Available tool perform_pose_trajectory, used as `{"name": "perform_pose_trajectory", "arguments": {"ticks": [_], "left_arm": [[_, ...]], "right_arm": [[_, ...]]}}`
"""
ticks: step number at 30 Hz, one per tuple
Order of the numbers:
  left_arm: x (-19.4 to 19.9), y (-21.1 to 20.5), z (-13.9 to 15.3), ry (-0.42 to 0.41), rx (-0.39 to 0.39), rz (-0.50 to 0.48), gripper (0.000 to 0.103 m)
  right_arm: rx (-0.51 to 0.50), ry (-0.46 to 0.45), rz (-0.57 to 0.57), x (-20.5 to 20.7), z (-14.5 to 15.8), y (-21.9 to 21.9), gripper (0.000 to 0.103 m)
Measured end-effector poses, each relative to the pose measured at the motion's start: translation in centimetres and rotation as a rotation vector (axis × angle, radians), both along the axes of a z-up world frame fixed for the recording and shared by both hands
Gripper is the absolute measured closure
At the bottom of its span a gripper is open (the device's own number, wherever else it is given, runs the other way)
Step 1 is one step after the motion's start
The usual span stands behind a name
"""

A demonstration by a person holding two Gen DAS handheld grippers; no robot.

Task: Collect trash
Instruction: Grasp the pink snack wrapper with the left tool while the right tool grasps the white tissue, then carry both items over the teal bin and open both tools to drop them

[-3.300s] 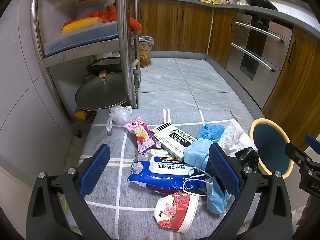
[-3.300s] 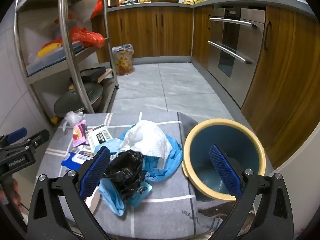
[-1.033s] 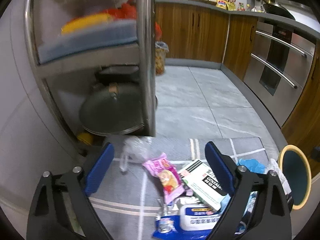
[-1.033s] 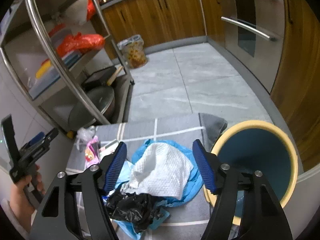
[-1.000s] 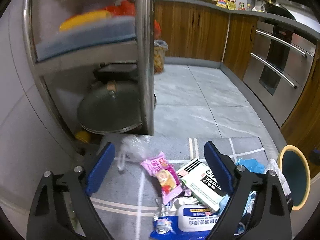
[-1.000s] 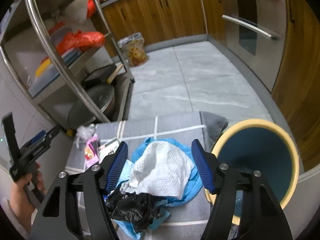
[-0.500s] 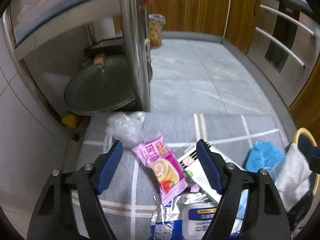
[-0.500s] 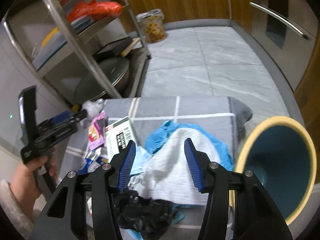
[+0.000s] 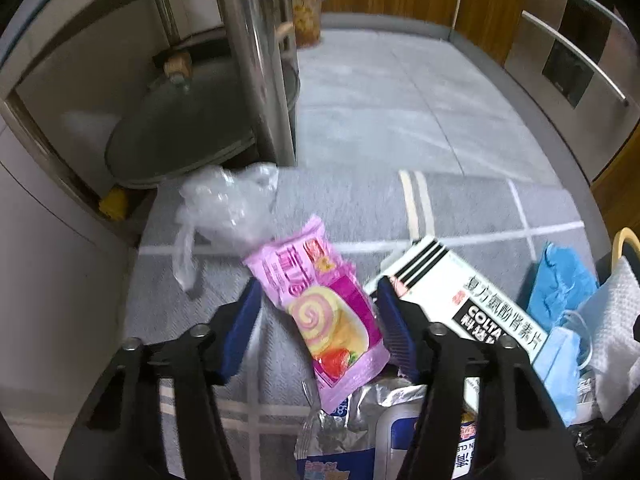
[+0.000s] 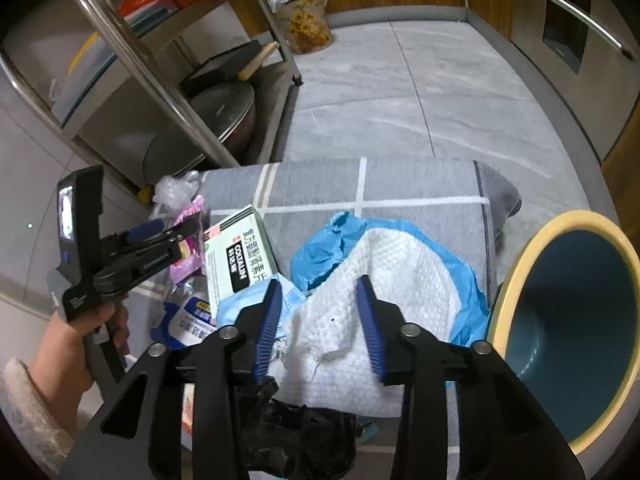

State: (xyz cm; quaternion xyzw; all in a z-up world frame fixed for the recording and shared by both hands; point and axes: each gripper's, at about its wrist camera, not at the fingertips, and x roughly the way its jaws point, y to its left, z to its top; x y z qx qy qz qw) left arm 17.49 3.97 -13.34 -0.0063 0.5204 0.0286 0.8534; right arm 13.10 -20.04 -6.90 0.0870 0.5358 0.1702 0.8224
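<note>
Grey cloth with white lines [image 10: 420, 184] covers the surface, set on a grey tiled kitchen floor. Left tool [image 9: 318, 310] has just been closing, its jaws straddling the pink snack wrapper [image 9: 320, 312] without visibly pressing it. Right tool [image 10: 320, 322] has also been closing, its jaws around the white paper towel [image 10: 384, 276], not yet pinching. Just beside the wrapper lie a white box [image 9: 464, 300], a clear plastic bag [image 9: 224, 204] and blue masks [image 9: 560, 360]. At the right stands the yellow-rimmed bin [image 10: 576, 332].
</note>
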Motion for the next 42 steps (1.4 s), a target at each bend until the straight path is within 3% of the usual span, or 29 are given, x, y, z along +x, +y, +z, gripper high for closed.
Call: {"name": "perform_pose_trajectory", "arguments": {"ticks": [7,9,21,36,42], "left_arm": [[-0.2,0.1,-0.5,0.033,0.015,0.021,0.077],[-0.4,0.2,-0.3,0.030,0.015,0.028,0.086],[-2.6,-0.3,5.4,-0.188,0.114,0.048,0.088],[-6.8,-3.5,11.9,-0.367,0.063,-0.025,0.088],[-8.7,-4.5,14.1,-0.421,0.026,-0.083,0.088]], "right_arm": [[0.001,0.011,0.033,-0.3,-0.1,0.3,0.096],[0.000,-0.005,0.032,-0.5,0.1,0.2,0.098],[0.053,-0.138,0.003,-2.1,3.9,-1.1,0.099],[0.137,-0.354,-0.041,-5.8,9.5,-3.8,0.099],[0.149,-0.371,-0.084,-5.7,10.4,-4.8,0.099]]}}
